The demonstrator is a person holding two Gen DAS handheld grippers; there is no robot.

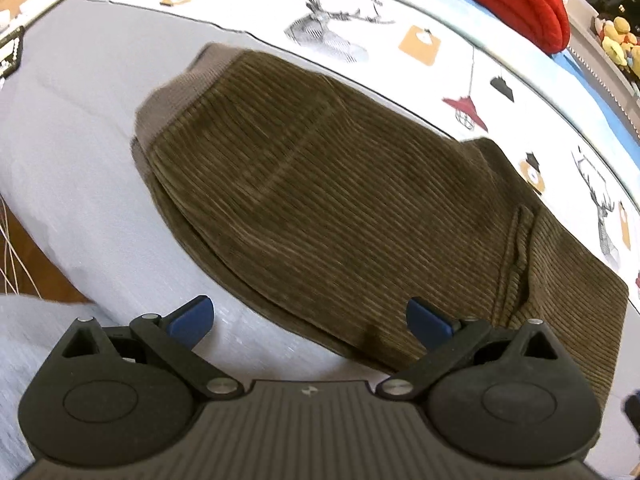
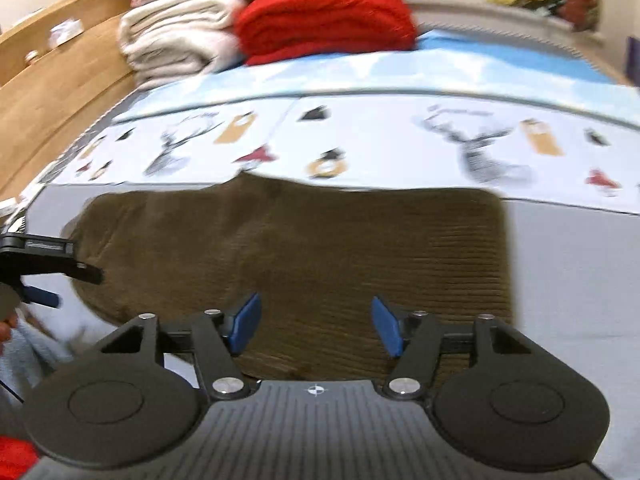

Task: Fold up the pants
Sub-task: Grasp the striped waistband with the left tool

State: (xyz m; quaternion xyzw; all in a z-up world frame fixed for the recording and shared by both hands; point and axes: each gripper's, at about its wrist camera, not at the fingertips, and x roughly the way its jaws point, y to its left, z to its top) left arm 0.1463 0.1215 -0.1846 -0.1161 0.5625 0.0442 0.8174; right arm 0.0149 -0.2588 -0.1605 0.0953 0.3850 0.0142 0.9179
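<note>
Brown corduroy pants point(image 1: 320, 184) lie folded into a compact bundle on the grey sheet point(image 1: 80, 128) of the bed, with layered edges showing along the near-left side. Lighter ribbed waistband point(image 1: 176, 84) sits at the bundle's far-left end in the left wrist view. The pants' far edge touches the printed cover point(image 1: 420, 20) (deer and lamp motifs), overlapping it slightly in the right wrist view.

Left gripper point(image 1: 310, 322): blue pads spread wide, nothing between them, positioned over the near edge of the pants; contact with the fabric cannot be told.

Right gripper point(image 2: 316, 326): pads apart, holding nothing, over the near edge of the pants point(image 2: 300, 240). This view is motion-blurred. The left gripper point(image 2: 44, 280) shows just beside the pants' left end.

Beyond the pants, past the printed cover: red blanket point(image 2: 324, 16), beside it a cream folded blanket point(image 2: 176, 36). Wooden bed frame point(image 2: 60, 92) to the left of the pants.
</note>
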